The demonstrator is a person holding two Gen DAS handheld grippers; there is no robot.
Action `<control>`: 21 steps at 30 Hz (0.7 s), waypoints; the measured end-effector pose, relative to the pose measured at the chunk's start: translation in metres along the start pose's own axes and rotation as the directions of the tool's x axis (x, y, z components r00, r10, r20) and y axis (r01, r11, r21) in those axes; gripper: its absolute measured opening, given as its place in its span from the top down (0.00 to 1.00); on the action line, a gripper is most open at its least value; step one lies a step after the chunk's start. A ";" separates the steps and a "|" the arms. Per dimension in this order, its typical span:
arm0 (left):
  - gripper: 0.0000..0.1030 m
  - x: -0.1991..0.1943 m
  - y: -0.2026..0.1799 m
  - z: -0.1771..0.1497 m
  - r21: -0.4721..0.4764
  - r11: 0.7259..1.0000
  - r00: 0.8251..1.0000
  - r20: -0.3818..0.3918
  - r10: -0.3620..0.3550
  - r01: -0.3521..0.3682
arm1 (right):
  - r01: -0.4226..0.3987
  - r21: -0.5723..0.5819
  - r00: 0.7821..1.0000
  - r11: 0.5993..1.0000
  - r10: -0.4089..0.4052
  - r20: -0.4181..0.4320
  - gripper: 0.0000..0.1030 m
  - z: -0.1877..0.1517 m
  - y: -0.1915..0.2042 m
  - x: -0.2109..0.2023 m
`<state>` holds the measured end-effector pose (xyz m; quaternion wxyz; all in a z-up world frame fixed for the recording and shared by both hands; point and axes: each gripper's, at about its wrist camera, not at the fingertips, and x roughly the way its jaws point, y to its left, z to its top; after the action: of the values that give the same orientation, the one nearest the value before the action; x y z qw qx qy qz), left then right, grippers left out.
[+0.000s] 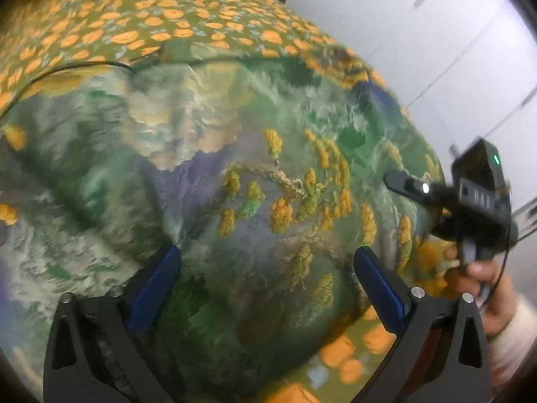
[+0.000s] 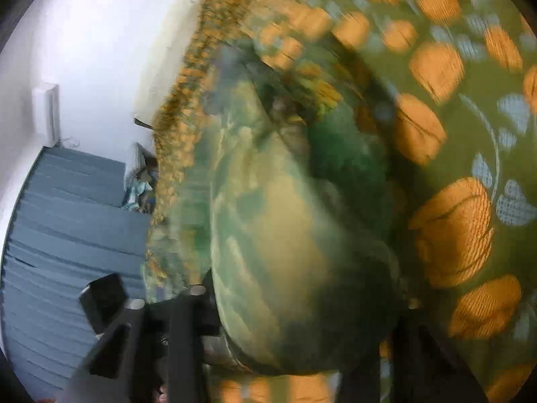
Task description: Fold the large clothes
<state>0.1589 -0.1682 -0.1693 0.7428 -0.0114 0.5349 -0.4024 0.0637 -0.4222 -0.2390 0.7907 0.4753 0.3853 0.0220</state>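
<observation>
A large garment (image 1: 208, 154), printed in green, white, purple and yellow, lies spread over a bed in the left wrist view. My left gripper (image 1: 270, 285) hovers over it, open, with its blue pads (image 1: 157, 288) wide apart and nothing pinched between them. At the garment's right edge a hand (image 1: 486, 278) holds my right gripper (image 1: 412, 186). In the blurred right wrist view a thick fold of the garment (image 2: 285, 235) bulges up between the right gripper's (image 2: 302, 302) jaws and hides its pads; it looks shut on that fold.
The bed has a green bedspread (image 1: 134, 10) with orange flowers, also close on the right (image 2: 453, 134). A black cable (image 1: 84, 65) runs along the garment's far edge. A white wall (image 1: 419, 33) stands behind. Grey-blue flooring (image 2: 67, 218) lies beside the bed.
</observation>
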 end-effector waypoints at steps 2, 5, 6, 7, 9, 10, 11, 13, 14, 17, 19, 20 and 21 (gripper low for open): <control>0.03 -0.040 0.017 0.007 -0.079 0.994 0.995 0.073 -0.071 0.077 | 0.063 -0.185 0.997 0.981 -0.054 0.052 0.65 -0.006 0.049 -0.014; 0.02 -0.099 0.041 0.012 -0.131 0.981 0.978 0.176 -0.116 0.140 | 0.144 -0.435 0.986 0.889 -0.093 0.135 0.65 -0.025 0.134 -0.023; 0.02 -0.122 0.050 0.013 -0.136 0.977 0.970 0.205 -0.135 0.165 | 0.175 -0.523 0.981 0.834 -0.103 0.163 0.65 -0.035 0.165 -0.019; 0.02 -0.138 0.055 0.013 -0.136 0.975 0.964 0.223 -0.145 0.178 | 0.200 -0.589 0.977 0.783 -0.111 0.183 0.65 -0.044 0.188 -0.014; 0.02 -0.177 0.069 0.009 -0.131 0.974 0.952 0.271 -0.145 0.186 | 0.238 -0.731 0.970 0.640 -0.116 0.214 0.65 -0.076 0.240 0.005; 0.02 -0.195 0.077 0.004 -0.136 0.974 0.946 0.295 -0.137 0.183 | 0.243 -0.779 0.969 0.578 -0.116 0.216 0.65 -0.091 0.259 0.017; 0.02 -0.215 0.089 -0.003 -0.149 0.972 0.937 0.325 -0.125 0.181 | 0.248 -0.829 0.969 0.502 -0.119 0.218 0.65 -0.110 0.277 0.033; 0.02 -0.239 0.111 -0.016 -0.189 0.967 0.926 0.365 -0.094 0.172 | 0.243 -0.899 0.969 0.364 -0.127 0.211 0.65 -0.145 0.304 0.068; 0.02 -0.249 0.122 -0.024 -0.209 0.965 0.923 0.377 -0.071 0.160 | 0.234 -0.925 0.970 0.299 -0.132 0.203 0.65 -0.163 0.314 0.087; 0.02 -0.259 0.155 -0.051 -0.285 0.954 0.936 0.351 0.012 0.094 | 0.183 -0.978 0.969 0.104 -0.187 0.162 0.65 -0.223 0.318 0.148; 0.02 -0.249 0.164 -0.060 -0.306 0.947 0.950 0.313 0.008 0.093 | 0.150 -0.989 0.961 -0.007 -0.233 0.148 0.65 -0.260 0.300 0.174; 0.02 -0.242 0.166 -0.065 -0.312 0.947 0.956 0.292 0.018 0.077 | 0.157 -0.986 0.957 -0.057 -0.237 0.166 0.65 -0.274 0.294 0.181; 0.02 -0.239 0.166 -0.068 -0.315 0.947 0.959 0.281 0.025 0.067 | 0.175 -0.980 0.955 -0.093 -0.228 0.192 0.65 -0.285 0.289 0.183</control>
<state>0.1766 0.1179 -0.0854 0.7951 -0.1950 0.4820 -0.3120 0.1081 0.0189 -0.1960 0.8727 -0.3107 0.3287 0.1841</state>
